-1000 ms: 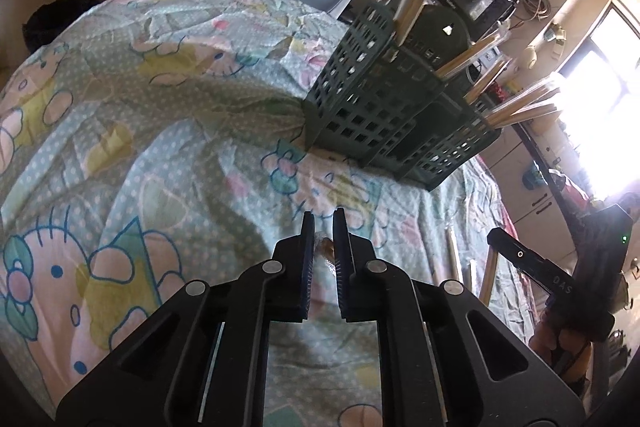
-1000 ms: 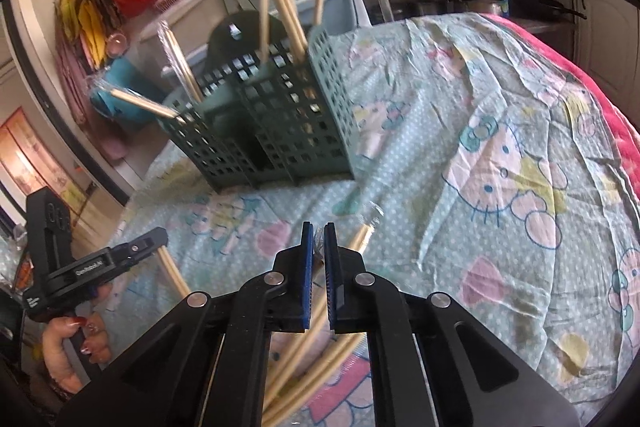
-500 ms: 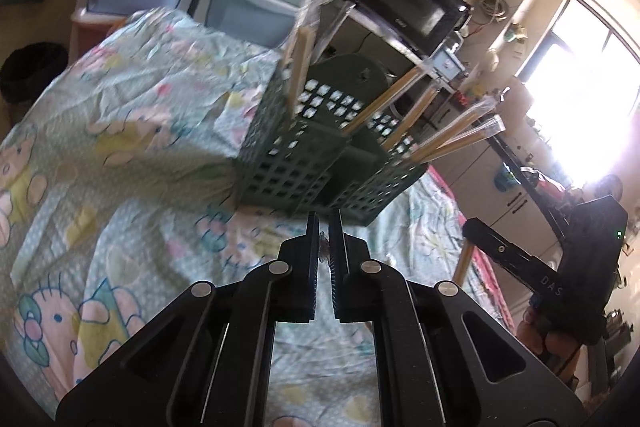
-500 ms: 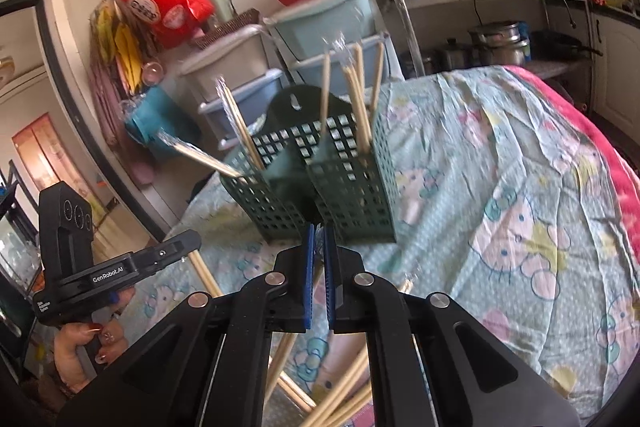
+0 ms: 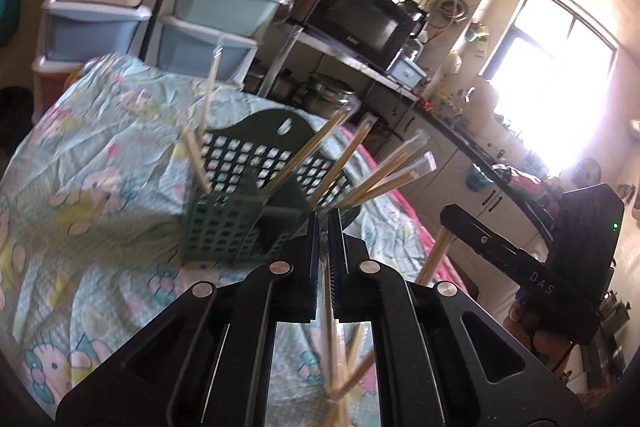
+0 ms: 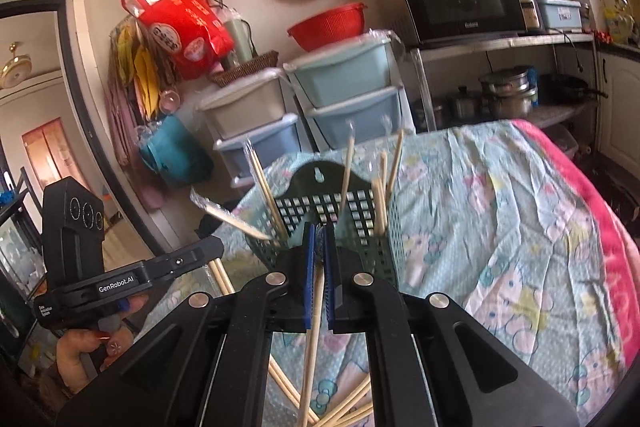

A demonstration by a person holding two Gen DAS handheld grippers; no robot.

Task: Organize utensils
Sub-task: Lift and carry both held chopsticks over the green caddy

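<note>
Both the left gripper [image 5: 324, 227] and right gripper [image 6: 319, 239] pinched wrapped wooden chopsticks [image 6: 310, 359] above the cartoon-printed cloth [image 6: 500, 227], near the dark green slotted plastic basket [image 5: 224, 227].

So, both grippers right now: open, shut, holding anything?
Left gripper: shut on a wrapped chopstick pair.
Right gripper: shut on a chopstick.

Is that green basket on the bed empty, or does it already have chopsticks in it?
Not empty. The green basket stands upright on the bedsheet with several wrapped chopsticks sticking up out of its compartments.
</note>
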